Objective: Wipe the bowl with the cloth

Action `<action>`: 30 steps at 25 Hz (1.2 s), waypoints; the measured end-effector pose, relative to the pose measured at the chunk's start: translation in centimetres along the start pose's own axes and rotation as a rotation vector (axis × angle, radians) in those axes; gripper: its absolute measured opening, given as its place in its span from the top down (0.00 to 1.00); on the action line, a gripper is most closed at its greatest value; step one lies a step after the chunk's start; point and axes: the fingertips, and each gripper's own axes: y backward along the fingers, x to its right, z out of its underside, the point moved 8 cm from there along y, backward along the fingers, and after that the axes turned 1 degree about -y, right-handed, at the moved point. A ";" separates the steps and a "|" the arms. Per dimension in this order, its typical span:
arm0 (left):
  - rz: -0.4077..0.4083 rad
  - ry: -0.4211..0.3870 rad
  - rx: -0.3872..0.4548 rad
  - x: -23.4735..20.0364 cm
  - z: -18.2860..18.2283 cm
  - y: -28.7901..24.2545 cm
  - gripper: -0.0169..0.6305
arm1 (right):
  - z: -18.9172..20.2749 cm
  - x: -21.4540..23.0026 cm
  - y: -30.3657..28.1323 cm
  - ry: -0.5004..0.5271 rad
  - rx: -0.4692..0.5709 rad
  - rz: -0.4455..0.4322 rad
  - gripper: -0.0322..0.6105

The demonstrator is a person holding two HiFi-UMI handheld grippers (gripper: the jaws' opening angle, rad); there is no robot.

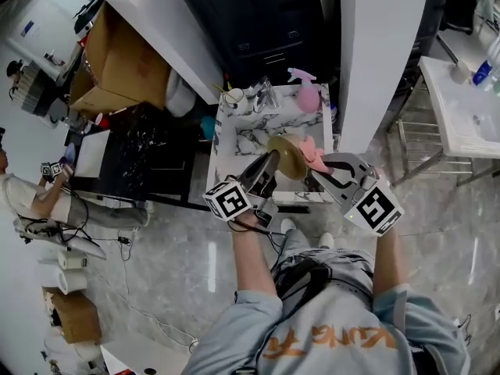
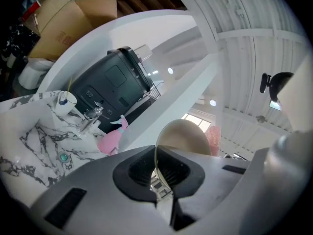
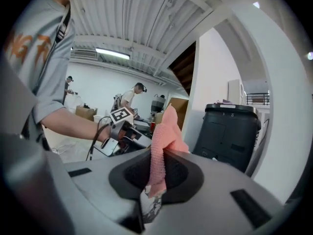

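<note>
The left claw point(image 1: 269, 164) is nearly closed, pinched on the thin rim of the bowl point(image 1: 287, 155). It holds the bowl on edge, up off the marble bench point(image 1: 231, 128), and I take that to be so one broad face is open to the other hand. The right claw point(image 1: 319, 166) is clamped on a bunch of the pink cloth point(image 1: 315, 151), with a loose tuft standing out past the jaws as the working end. The cloth sits right against the bowl's right side, though I can't tell whether it is pressing there.

The bowl is smooth, round and tan with a dull sheen, so it is likely slippery. The cloth looks knobbly, soft and limp. The bench is white stone with grey veins, and a pink spray bottle point(image 1: 306, 94) stands at its back.
</note>
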 end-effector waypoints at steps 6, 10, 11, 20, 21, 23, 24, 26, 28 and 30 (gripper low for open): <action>0.064 -0.054 -0.110 0.4 0.5 -1.1 0.92 | -0.3 -0.1 1.0 0.015 0.033 -0.167 0.87; 0.078 -0.086 -0.155 0.4 0.6 -1.6 0.92 | -0.3 -0.5 1.1 0.022 0.030 -0.204 0.87; 0.079 -0.093 -0.162 0.4 0.7 -1.6 0.92 | -0.2 -0.5 1.2 0.023 0.022 -0.206 0.87; 0.066 -0.139 -0.215 0.4 1.1 -2.2 0.92 | 0.4 -0.2 1.4 0.053 -0.045 -0.190 0.87; 0.063 -0.147 -0.224 0.4 1.2 -2.2 0.92 | 0.4 -0.2 1.4 0.056 -0.049 -0.192 0.87; 0.063 -0.157 -0.237 0.4 1.2 -2.2 0.92 | 0.5 -0.3 1.4 0.051 -0.041 -0.199 0.87; 0.065 -0.162 -0.242 0.4 1.3 -2.2 0.92 | 0.5 -0.2 1.4 0.042 -0.031 -0.201 0.87; 0.071 -0.172 -0.253 0.4 1.3 -2.3 0.92 | 0.5 -0.1 1.5 0.030 -0.013 -0.208 0.87; 0.075 -0.183 -0.264 0.5 1.4 -2.3 0.92 | 0.4 0.1 1.6 0.027 0.003 -0.219 0.87; 0.083 -0.192 -0.272 0.6 1.4 -2.3 0.92 | 0.2 0.2 1.5 0.018 0.029 -0.233 0.87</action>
